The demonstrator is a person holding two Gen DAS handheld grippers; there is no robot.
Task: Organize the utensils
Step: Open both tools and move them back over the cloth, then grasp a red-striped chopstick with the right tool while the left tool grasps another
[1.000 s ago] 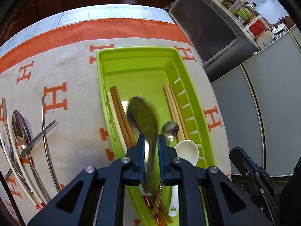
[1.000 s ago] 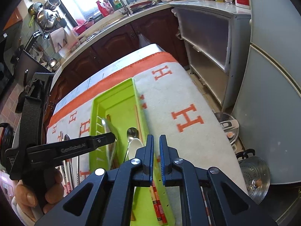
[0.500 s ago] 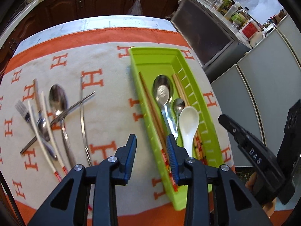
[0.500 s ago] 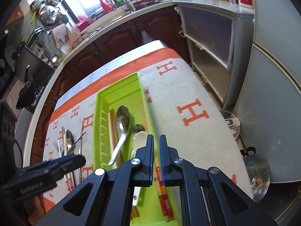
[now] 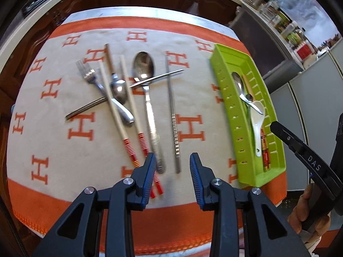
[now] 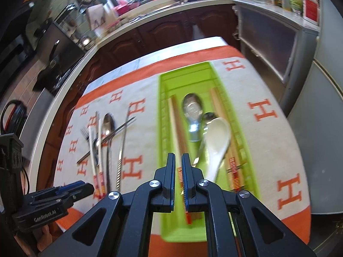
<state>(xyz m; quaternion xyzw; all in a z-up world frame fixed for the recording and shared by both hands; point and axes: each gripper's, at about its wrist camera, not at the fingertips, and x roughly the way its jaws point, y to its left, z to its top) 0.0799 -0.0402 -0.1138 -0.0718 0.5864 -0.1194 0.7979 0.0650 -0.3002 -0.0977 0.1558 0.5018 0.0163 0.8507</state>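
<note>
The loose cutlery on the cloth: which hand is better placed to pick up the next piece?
Probably left. The left tool is open and hangs just above the handle ends of the big spoon and steel chopstick. The right tool is shut, over the tray, away from them.

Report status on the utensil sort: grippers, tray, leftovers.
Left gripper open, empty, over loose utensils. Right gripper shut, empty, above green tray. Nothing blocking.

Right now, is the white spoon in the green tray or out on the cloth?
In the tray. The white ceramic spoon lies inside the green utensil tray, bowl overlapping a metal spoon; the other loose cutlery lies on the cloth.
</note>
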